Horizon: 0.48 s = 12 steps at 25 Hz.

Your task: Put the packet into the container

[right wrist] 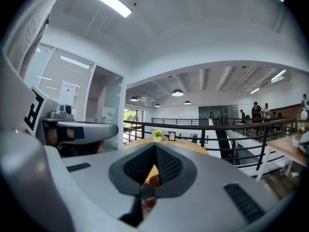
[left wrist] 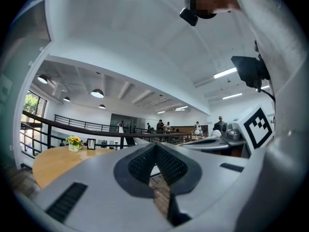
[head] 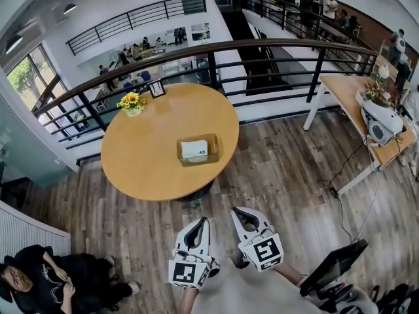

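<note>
Head view of a mezzanine with plank floor (head: 281, 169) and a black railing (head: 216, 50) behind a round wooden table (head: 144, 162), the largest item and the work surface. A long desk (head: 344, 93) with equipment stands well apart at the right, and a seated person (head: 46, 281) is cut off at the lower left corner. The left gripper (head: 203, 220) and right gripper (head: 235, 210) are held side by side over the floor, short of the table edge. Each gripper's own view shows its ribbed pads pressed together at the tips with nothing between them. On the table, right of centre, lies the brown open container (head: 213, 150). The white packet (head: 194, 150) sits within its outline, apparently already inside. By this reading the placing may be complete, or the recording may not have started it; neither gripper is near either object, so nothing is in hand at this moment. A pot of sunflowers (head: 132, 103) and a small picture frame (head: 156, 89) stand near the far edge, well clear of the container. Whether the packet rests on the container floor or across its rim cannot be resolved at this size. Neither gripper view shows the container or packet, only the table's far part.
</note>
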Tool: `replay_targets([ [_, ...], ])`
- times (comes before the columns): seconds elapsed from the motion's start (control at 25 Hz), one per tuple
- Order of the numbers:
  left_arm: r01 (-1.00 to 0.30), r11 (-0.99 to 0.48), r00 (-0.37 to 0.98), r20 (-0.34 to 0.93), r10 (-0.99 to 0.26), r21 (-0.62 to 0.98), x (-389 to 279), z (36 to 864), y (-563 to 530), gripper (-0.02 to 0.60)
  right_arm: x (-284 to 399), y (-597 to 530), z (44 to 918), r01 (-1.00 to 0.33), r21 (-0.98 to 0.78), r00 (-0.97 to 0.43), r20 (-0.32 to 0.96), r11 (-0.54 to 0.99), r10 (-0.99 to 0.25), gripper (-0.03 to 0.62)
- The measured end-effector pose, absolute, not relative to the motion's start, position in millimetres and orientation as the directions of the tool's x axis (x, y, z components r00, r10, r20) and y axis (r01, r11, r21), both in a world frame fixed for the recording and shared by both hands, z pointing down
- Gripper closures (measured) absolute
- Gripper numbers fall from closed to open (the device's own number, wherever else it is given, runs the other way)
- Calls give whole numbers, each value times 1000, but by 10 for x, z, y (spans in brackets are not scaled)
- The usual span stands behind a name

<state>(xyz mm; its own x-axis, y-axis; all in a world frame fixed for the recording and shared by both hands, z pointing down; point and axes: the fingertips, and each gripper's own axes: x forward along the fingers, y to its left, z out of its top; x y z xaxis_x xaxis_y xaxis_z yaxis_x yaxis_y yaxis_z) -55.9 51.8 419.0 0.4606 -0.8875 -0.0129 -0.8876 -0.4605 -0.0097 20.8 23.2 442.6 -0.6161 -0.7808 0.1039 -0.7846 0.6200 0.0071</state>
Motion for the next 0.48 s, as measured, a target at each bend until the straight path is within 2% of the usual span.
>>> replay_targets([
  [0.28,-896,-445,445,-11,-896,-3,-528,4215,509,577,225,230,4443,-772,8,-630,113,635,-768,592],
  [0.48,-901,-434,434,-16,-901,9,-548,4240,504,577,227,219,4480,-756,92,-638,118,648,-761,592],
])
